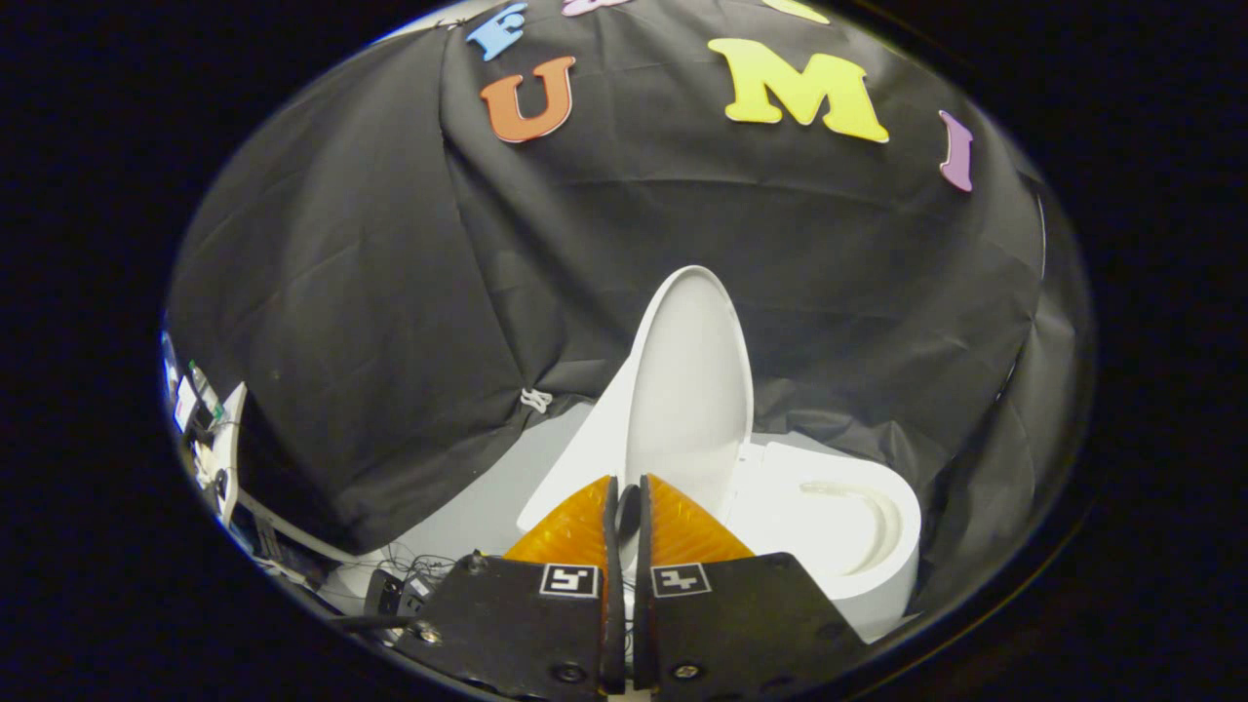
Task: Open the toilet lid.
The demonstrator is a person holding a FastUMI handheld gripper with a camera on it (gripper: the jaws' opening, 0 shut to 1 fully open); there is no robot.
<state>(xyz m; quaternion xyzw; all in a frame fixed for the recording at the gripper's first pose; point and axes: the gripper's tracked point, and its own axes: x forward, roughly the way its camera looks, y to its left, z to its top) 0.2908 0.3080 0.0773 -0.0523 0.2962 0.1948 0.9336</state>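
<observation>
The hand-held gripper (629,497) has its two fingers drawn close together, with only a narrow slit left between them; a small dark object sits in that slit near the tips, and what it is cannot be made out. Whether the fingers press on anything is not clear.

Just beyond the fingertips stands the toilet lid (687,390), raised upright and leaning slightly back toward the black cloth wall (390,292). Its lower edge is hidden behind the fingers, so the hinge cannot be seen. Beside the lid, on the right, the white toilet bowl (838,531) lies open, its rim and inner hollow showing; the near part of the bowl is cut off by the gripper body.

A pale grey floor (468,507) shows at the foot of the cloth. To the far left, past the cloth's edge, a clutter of cables and equipment (210,429) is too small and distorted to identify.
</observation>
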